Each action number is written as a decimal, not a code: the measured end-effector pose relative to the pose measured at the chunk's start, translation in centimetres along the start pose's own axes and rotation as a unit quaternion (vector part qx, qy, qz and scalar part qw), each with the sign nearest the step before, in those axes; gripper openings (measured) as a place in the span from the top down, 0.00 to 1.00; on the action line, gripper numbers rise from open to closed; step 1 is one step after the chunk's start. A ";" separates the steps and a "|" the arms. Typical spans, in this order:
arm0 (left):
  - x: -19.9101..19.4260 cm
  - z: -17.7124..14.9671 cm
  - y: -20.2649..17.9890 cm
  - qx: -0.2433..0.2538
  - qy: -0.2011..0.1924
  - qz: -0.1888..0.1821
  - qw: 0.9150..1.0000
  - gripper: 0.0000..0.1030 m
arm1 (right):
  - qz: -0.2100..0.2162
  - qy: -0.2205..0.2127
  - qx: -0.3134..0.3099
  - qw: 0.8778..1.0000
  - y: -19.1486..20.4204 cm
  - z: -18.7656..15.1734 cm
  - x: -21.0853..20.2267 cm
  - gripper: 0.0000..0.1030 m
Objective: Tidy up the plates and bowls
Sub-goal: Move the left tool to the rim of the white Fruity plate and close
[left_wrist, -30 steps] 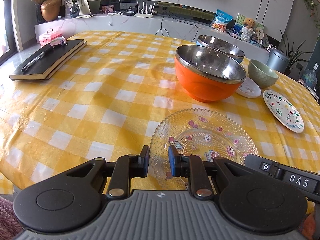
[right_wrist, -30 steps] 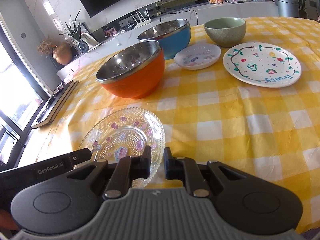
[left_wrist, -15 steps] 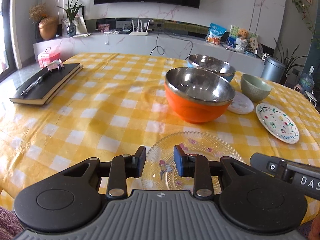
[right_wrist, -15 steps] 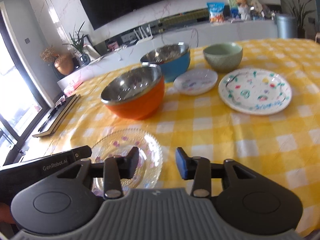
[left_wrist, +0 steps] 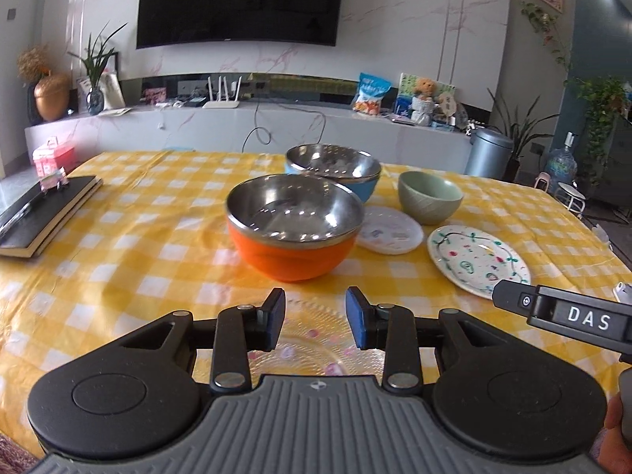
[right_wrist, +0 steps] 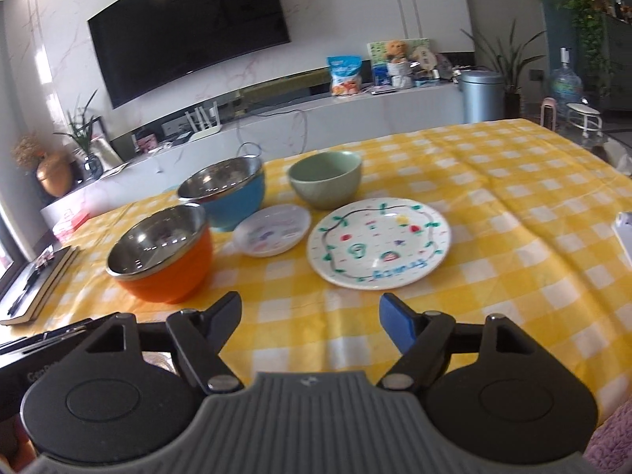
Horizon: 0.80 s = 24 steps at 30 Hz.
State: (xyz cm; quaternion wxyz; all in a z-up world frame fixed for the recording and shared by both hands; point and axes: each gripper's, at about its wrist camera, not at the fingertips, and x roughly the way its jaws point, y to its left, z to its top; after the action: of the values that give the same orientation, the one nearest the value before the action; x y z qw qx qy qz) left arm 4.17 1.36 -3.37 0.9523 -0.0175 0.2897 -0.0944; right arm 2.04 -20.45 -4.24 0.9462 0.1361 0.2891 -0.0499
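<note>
Glass plate (left_wrist: 316, 339), low in frame, looks brittle and slick: grip its rim. Left gripper (left_wrist: 315, 318) and right gripper (right_wrist: 310, 318) both gape, empty.

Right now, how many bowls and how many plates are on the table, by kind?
Bowls: 3 - orange bowl, blue bowl, green bowl.
Plates: 3 - glass plate, small white plate, painted plate.
Total: 6.
</note>
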 end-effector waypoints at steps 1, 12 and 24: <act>0.1 0.1 -0.4 0.004 0.001 -0.003 1.000 0.62 | -0.007 -0.003 0.004 1.000 -0.3 0.1 0.0 0.26; 2.3 2.2 -3.7 0.017 0.031 -0.028 0.999 0.61 | -0.049 0.004 -0.002 0.999 -3.0 3.1 0.6 0.27; 8.4 5.8 -8.0 -0.017 0.100 -0.088 0.991 0.43 | -0.012 0.121 -0.039 0.992 -6.0 10.3 7.1 0.44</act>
State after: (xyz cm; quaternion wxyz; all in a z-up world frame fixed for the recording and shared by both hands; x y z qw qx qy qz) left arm 12.85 -8.26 -2.48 0.9061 -0.0496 0.3822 -0.1746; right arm 12.37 -29.22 -1.35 0.9084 0.1004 0.4044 -0.0330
